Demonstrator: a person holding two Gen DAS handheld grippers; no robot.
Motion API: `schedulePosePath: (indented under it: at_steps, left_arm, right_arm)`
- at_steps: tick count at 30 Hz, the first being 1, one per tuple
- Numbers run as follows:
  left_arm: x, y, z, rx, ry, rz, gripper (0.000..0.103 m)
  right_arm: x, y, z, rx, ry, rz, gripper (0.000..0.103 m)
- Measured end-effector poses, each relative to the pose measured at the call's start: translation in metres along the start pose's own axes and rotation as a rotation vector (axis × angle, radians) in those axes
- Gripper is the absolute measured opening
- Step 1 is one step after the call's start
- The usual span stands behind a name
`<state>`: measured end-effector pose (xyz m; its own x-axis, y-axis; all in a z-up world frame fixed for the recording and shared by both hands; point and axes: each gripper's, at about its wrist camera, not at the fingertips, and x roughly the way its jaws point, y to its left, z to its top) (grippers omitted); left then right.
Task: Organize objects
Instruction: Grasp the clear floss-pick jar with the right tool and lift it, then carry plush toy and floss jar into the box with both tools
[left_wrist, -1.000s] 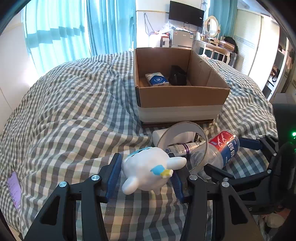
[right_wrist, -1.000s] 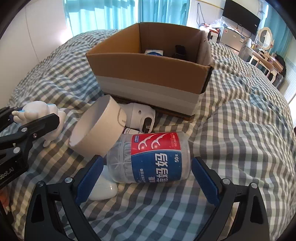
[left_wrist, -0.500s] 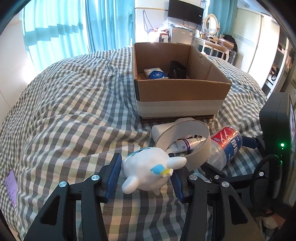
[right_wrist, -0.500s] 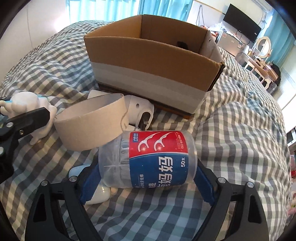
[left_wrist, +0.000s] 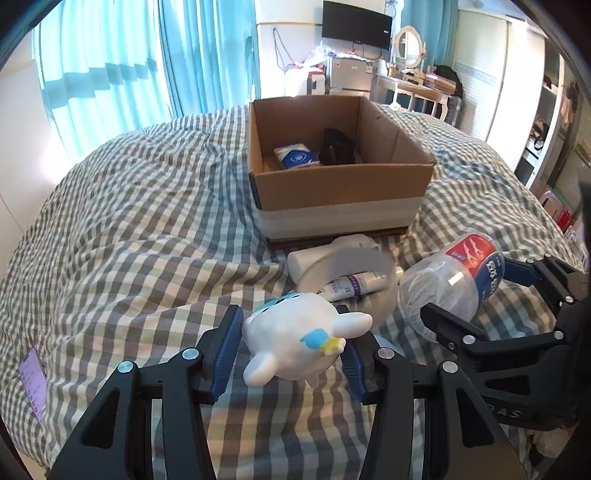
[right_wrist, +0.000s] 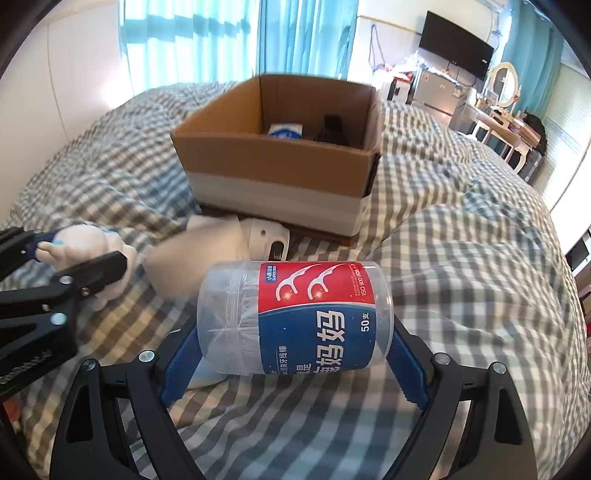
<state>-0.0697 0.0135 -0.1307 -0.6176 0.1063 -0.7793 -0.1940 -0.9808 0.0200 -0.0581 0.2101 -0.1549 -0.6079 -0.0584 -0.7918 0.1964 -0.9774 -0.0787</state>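
My left gripper (left_wrist: 290, 345) is shut on a white toy figure with blue and yellow marks (left_wrist: 291, 341) and holds it above the checked bed. My right gripper (right_wrist: 293, 350) is shut on a clear jar of dental floss picks with a red and blue label (right_wrist: 295, 317), lifted off the bedding; the jar also shows in the left wrist view (left_wrist: 450, 280). An open cardboard box (left_wrist: 340, 192) stands ahead on the bed, holding a blue-white tissue pack (left_wrist: 295, 157) and a black item (left_wrist: 338, 147). The box also shows in the right wrist view (right_wrist: 273, 173).
A wide roll of tape (left_wrist: 351, 280) with a small tube (left_wrist: 351, 286) in it lies before the box, beside a white plastic object (right_wrist: 266, 236). A purple card (left_wrist: 33, 384) lies at the bed's left edge. Curtains, furniture and a TV stand behind.
My right gripper has closed on the floss jar and lifted it up off the bedding, away from the tape roll. My left gripper has risen a little with the toy.
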Motion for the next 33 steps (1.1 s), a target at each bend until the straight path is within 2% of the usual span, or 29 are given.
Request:
schedulePosePath:
  at_steps: [18, 24, 33]
  left_arm:
    - [-0.064, -0.004, 0.008, 0.014, -0.119, 0.021, 0.051]
    - [-0.061, 0.005, 0.029, -0.015, -0.129, 0.013, 0.051]
    - [-0.048, 0.015, 0.073, -0.027, -0.150, 0.001, 0.051]
  right_arm:
    - [-0.088, 0.007, 0.006, 0.002, -0.184, 0.026, 0.089]
    - [-0.100, 0.007, 0.024, -0.019, -0.220, 0.019, 0.089]
    - [-0.105, 0.003, 0.068, -0.056, -0.263, 0.006, 0.089]
